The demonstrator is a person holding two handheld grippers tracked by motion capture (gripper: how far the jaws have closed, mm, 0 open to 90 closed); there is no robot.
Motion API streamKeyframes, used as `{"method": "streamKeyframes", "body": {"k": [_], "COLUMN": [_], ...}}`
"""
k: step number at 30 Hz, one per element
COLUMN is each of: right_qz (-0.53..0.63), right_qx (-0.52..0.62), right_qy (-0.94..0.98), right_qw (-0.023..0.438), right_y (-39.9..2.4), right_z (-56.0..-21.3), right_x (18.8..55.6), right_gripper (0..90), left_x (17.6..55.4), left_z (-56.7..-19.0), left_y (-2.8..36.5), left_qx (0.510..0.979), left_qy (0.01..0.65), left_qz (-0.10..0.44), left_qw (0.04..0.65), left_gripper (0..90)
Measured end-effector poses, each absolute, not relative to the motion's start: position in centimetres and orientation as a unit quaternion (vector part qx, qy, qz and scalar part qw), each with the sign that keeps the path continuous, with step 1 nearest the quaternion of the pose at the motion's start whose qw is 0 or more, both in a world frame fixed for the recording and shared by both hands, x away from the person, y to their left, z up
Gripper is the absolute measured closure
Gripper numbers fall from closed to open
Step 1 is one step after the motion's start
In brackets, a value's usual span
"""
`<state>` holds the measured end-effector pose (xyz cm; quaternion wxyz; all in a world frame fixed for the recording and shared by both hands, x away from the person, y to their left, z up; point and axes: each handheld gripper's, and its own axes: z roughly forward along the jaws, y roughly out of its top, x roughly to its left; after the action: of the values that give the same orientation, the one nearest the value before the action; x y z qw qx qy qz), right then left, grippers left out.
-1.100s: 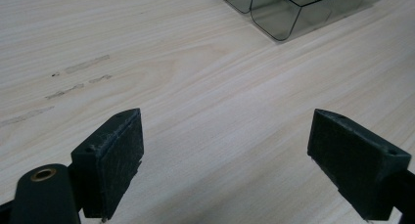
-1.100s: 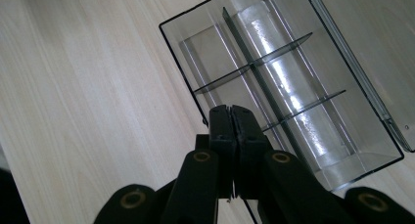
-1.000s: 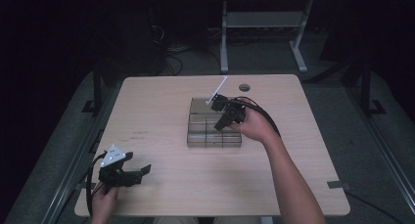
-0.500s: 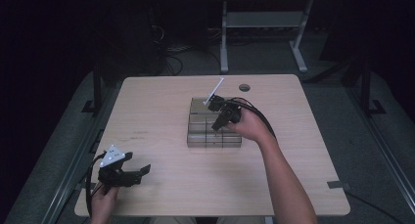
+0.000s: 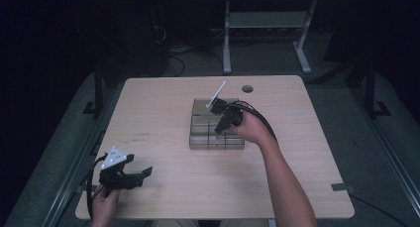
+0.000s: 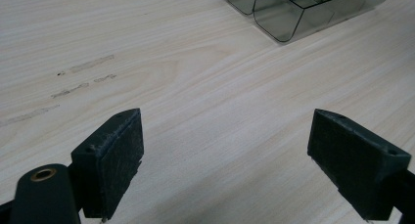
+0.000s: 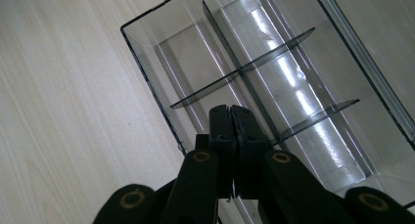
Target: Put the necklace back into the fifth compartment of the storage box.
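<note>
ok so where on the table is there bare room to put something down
Most of the table is bare: the whole stretch from its left edge to the clear divided tray, and the front strip between the left gripper and the right forearm. The right edge beyond the tray is free too. It is crowded only mid-table, where the right gripper sits over the tray.

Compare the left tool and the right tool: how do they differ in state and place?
The left tool has its jaws wide open; the right tool has its jaws shut together with nothing between them. The left tool sits near the table's front left corner over bare wood; the right tool is above the clear divided box. Both have black jaws.
</note>
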<state>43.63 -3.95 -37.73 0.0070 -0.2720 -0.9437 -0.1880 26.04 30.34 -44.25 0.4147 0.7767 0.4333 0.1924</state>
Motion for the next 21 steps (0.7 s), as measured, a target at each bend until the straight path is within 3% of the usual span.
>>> {"method": "streamKeyframes", "body": {"k": [21], "right_qz": [-0.162], "right_qx": [-0.285], "right_qy": [-0.944], "right_qw": [0.027], "right_y": [-3.4], "right_z": [-40.7], "right_x": [44.4], "right_gripper": [87.7], "left_x": [26.0], "left_z": [-44.3], "left_y": [30.4], "left_qx": [0.774], "left_qy": [0.435], "left_qz": [0.193], "left_qw": [0.416], "left_gripper": [13.1]}}
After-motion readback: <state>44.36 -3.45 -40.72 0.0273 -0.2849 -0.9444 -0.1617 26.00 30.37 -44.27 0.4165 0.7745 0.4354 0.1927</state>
